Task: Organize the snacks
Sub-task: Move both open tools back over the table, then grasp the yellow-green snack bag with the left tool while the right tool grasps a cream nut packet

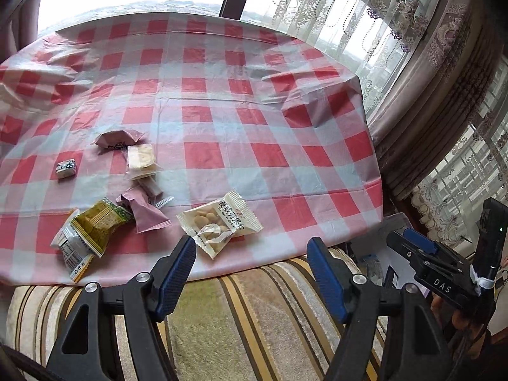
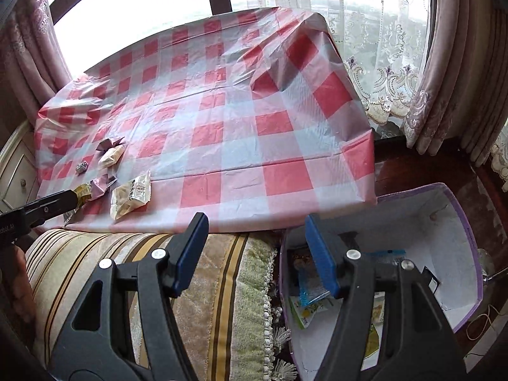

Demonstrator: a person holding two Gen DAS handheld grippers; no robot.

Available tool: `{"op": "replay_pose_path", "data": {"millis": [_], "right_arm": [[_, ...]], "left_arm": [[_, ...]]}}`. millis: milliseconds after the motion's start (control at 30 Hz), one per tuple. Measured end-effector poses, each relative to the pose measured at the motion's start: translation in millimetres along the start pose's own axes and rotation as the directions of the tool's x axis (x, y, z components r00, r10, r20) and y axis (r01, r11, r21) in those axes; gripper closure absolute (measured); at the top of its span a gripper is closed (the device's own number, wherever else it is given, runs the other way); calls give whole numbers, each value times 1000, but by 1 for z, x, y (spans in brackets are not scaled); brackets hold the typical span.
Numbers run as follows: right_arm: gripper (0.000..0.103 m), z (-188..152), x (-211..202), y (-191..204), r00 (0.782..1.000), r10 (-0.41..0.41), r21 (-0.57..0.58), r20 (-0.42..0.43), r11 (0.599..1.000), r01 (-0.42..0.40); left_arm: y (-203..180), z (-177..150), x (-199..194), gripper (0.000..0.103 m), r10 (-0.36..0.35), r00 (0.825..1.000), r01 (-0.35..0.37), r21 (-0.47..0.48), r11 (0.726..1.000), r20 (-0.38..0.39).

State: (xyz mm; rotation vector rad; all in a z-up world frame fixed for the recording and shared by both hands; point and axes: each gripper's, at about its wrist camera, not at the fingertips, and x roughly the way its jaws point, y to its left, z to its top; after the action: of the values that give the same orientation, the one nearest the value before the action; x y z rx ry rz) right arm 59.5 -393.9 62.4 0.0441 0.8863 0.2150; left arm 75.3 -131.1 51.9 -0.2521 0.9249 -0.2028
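Left gripper (image 1: pixel 250 247) gaping, empty, near clear nut packet (image 1: pixel 219 223) on red-checked worktop (image 1: pixel 285 146). Right gripper (image 2: pixel 256 231) gaping, empty, beside lilac-rimmed white box (image 2: pixel 457 241).

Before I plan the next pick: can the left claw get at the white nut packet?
Probably yes. The left claw, empty, hangs just short of the white nut packet at the checked tablecloth's near edge, nothing between them.

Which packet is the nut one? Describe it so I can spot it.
On the red-checked tablecloth, find the snack cluster at the near edge. The nut packet lies at its window-side end, just ahead of the left gripper: the only see-through one, showing pale kernels.
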Motion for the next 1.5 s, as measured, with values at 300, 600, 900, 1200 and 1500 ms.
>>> {"op": "replay_pose_path", "data": {"millis": [300,600,900,1200,1500], "right_arm": [[37,4,15,56,999,35,-151,-41,988,-41],[36,7,43,100,988,93,-323,-124,938,-128],[29,8,82,139,974,80,-624,-214,755,-199],[24,19,111,166,958,76,-804,-276,529,-274],[23,39,149,186,930,98,-795,-354,492,-354]], "left_arm": [[53,-5,-11,30,54,999,-54,-71,996,-1],[92,-5,-14,30,100,995,-101,-82,992,-13],[114,4,-1,30,214,976,-213,11,977,-45],[125,9,15,30,235,967,-233,35,972,-99],[131,14,19,30,222,969,-222,13,975,-105]]}}
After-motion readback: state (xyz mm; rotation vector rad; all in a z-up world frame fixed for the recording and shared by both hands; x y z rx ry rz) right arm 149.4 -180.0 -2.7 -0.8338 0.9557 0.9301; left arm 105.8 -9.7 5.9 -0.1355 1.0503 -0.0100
